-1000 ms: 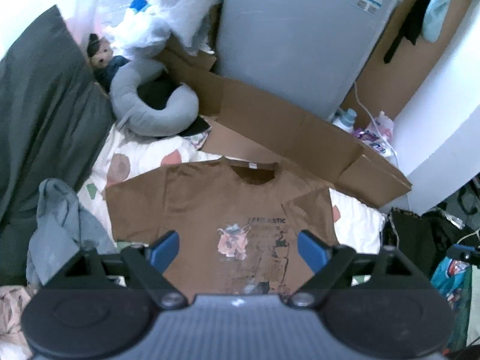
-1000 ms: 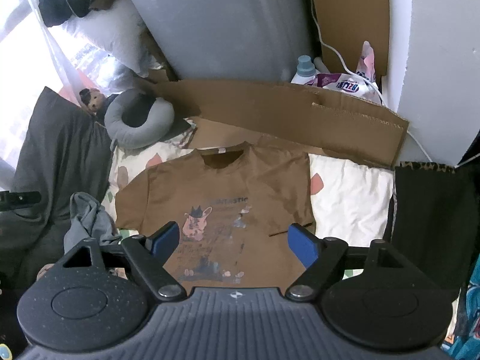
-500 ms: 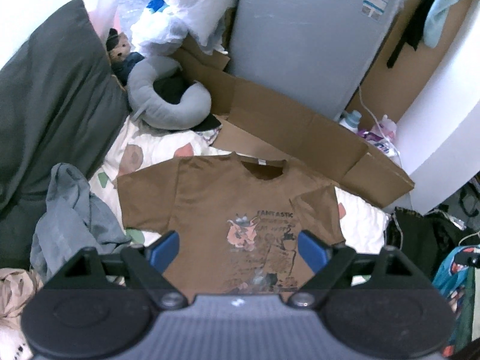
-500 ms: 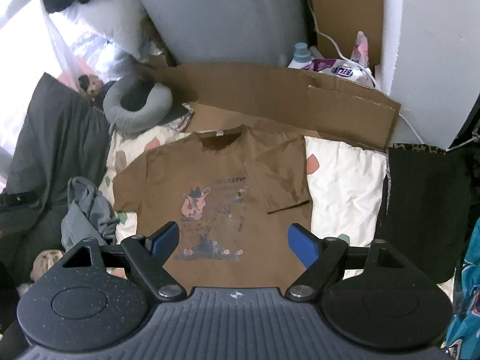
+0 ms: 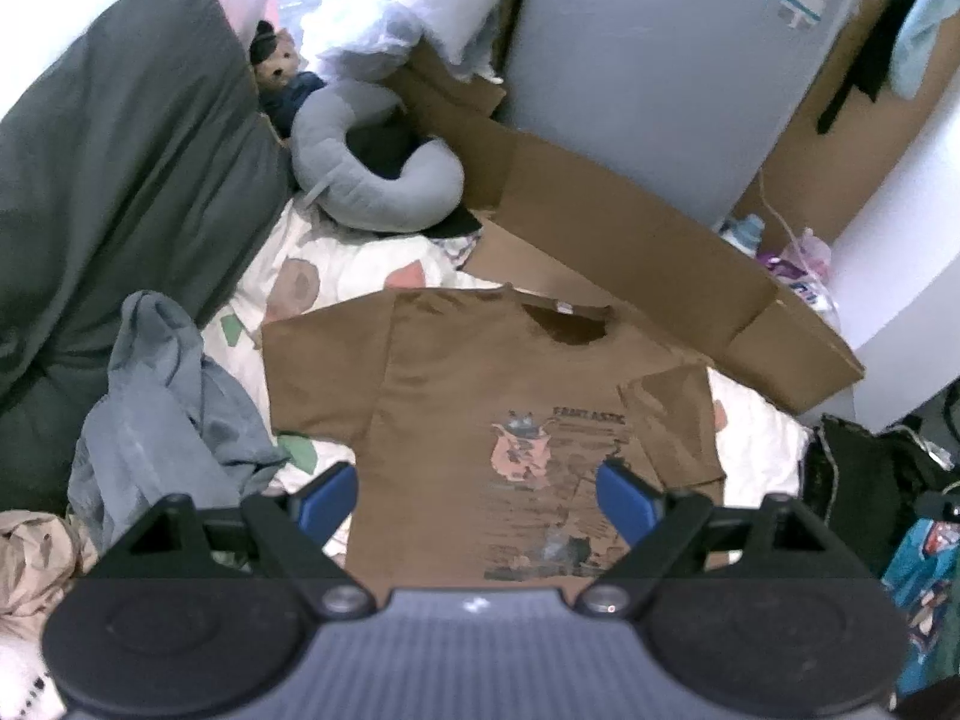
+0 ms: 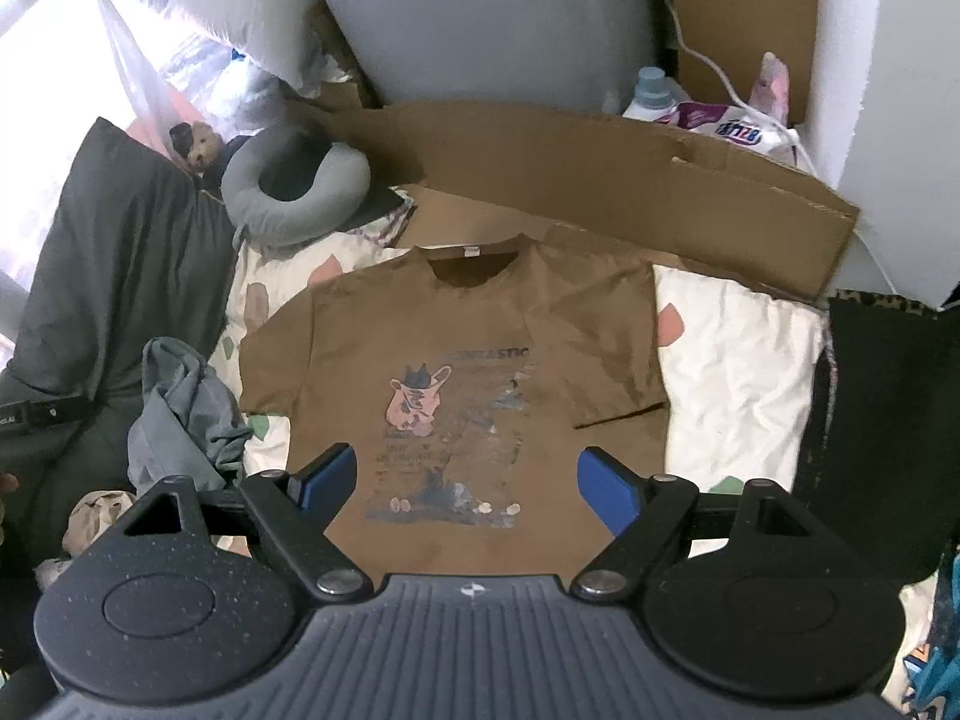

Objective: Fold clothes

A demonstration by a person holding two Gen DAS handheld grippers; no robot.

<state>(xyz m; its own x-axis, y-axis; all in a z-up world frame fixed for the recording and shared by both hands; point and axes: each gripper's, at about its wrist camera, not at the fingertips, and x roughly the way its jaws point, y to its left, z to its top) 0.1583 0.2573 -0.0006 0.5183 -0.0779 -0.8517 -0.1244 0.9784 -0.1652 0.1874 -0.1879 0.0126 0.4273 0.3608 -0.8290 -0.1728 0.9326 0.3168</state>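
A brown T-shirt [image 5: 480, 396] [image 6: 474, 348] with a pink printed figure lies spread flat, front up, on a white patterned bedsheet [image 6: 738, 354], collar toward the far cardboard. Its right sleeve is folded in over the chest. My left gripper [image 5: 477, 498] hangs above the shirt's lower part, open, nothing between its blue pads. My right gripper [image 6: 465, 483] is likewise above the lower hem area, open and empty. Neither touches the cloth.
A crumpled grey garment [image 5: 162, 420] [image 6: 180, 414] lies left of the shirt beside a dark grey pillow [image 5: 120, 180]. A grey neck pillow [image 5: 372, 180] and flattened cardboard [image 5: 630, 252] lie beyond the collar. Black fabric [image 6: 882, 420] borders the right side.
Both views have shifted so the shirt and the clutter sit larger and more to the right in the left view; both grippers came slightly down toward the shirt. Jaws stayed open.
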